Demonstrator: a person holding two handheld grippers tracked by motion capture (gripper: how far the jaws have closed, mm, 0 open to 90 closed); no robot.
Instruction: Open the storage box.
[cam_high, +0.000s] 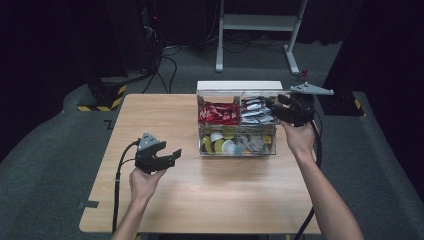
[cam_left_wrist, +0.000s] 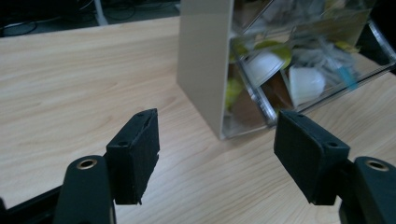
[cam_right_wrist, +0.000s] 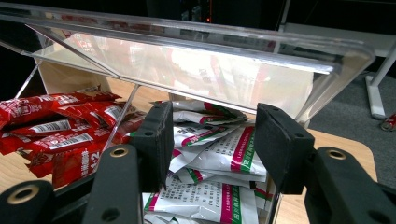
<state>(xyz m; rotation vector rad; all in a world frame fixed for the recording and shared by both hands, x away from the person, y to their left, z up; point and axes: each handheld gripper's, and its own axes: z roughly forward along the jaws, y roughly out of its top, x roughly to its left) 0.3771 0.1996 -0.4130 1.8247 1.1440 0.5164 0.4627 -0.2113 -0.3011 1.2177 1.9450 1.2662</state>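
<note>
A clear acrylic box (cam_high: 237, 152) stands at the table's far middle, its lid (cam_high: 239, 86) raised at the back. Red packets (cam_high: 218, 113) fill the back left compartment, white packets (cam_high: 256, 112) the back right, and small capsules (cam_high: 222, 145) the front. My right gripper (cam_high: 272, 106) reaches into the back right compartment from the right. In the right gripper view it (cam_right_wrist: 212, 140) is open just above the white packets (cam_right_wrist: 210, 196), under the lid (cam_right_wrist: 187, 60), with the red packets (cam_right_wrist: 60, 135) to its left. My left gripper (cam_high: 172, 156) hovers open and empty left of the box. The left gripper view has it (cam_left_wrist: 217, 149) facing the box's beige side wall (cam_left_wrist: 203, 60).
The wooden table (cam_high: 165, 200) has bare room at the left and front. Behind it on the floor stand a white desk frame (cam_high: 257, 22), a black base with yellow stripes (cam_high: 102, 95) at the left and another black base (cam_high: 345, 102) at the right. Cables trail from both grippers.
</note>
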